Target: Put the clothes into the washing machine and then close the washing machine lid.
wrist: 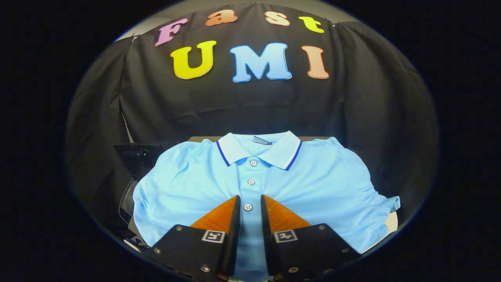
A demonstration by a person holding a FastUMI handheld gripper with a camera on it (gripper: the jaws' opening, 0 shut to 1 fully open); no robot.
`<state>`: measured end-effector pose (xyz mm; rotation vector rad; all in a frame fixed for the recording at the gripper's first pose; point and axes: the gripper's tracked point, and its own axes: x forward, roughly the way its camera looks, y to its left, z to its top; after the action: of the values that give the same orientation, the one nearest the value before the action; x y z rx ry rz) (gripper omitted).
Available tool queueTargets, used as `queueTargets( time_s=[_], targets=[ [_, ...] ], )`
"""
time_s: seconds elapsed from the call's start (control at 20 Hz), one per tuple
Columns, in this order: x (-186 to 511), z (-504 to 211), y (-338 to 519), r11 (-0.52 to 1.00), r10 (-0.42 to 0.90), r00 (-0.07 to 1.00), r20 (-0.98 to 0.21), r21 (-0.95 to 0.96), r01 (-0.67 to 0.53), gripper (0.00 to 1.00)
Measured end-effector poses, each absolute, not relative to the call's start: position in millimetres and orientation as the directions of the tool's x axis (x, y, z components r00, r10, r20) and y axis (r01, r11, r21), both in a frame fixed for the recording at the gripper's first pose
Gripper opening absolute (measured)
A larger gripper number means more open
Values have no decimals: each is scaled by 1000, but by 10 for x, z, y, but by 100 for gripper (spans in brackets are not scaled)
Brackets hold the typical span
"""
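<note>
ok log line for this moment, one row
stage: approach | tool: open, fingers either side of shirt button placket | shirt: spread flat, collar away from tool | grasp: not yet

Bright overhead light, sharp centre, strong fisheye bending toward dim edges.

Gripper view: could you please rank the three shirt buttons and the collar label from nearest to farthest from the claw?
1. Lowest button, between the tips of the open claw.
2. Middle button, just ahead.
3. Top button, at the collar's base.
4. Label, inside the collar, farthest.
</note>
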<state>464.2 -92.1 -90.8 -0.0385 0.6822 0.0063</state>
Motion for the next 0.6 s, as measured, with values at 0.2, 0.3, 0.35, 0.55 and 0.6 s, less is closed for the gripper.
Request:
queueTargets(
  time_s=[0.2, 0.3, 0.35, 0.55, 0.6],
  targets=[
    [4658, -918, -927, 996, -8, 756, -655, -73, -52, 6],
    [4658, -878, -927, 983, -89, 770, -632, -182, -36, 2],
    [4655, -894, -904, 975, -119, 776, -619, -222, -28, 1],
    [4659, -878, -901, 966, -139, 780, -610, -256, -29, 0],
    [4665, -827, -894, 967, -142, 789, -598, -255, -19, 0]
  ],
)
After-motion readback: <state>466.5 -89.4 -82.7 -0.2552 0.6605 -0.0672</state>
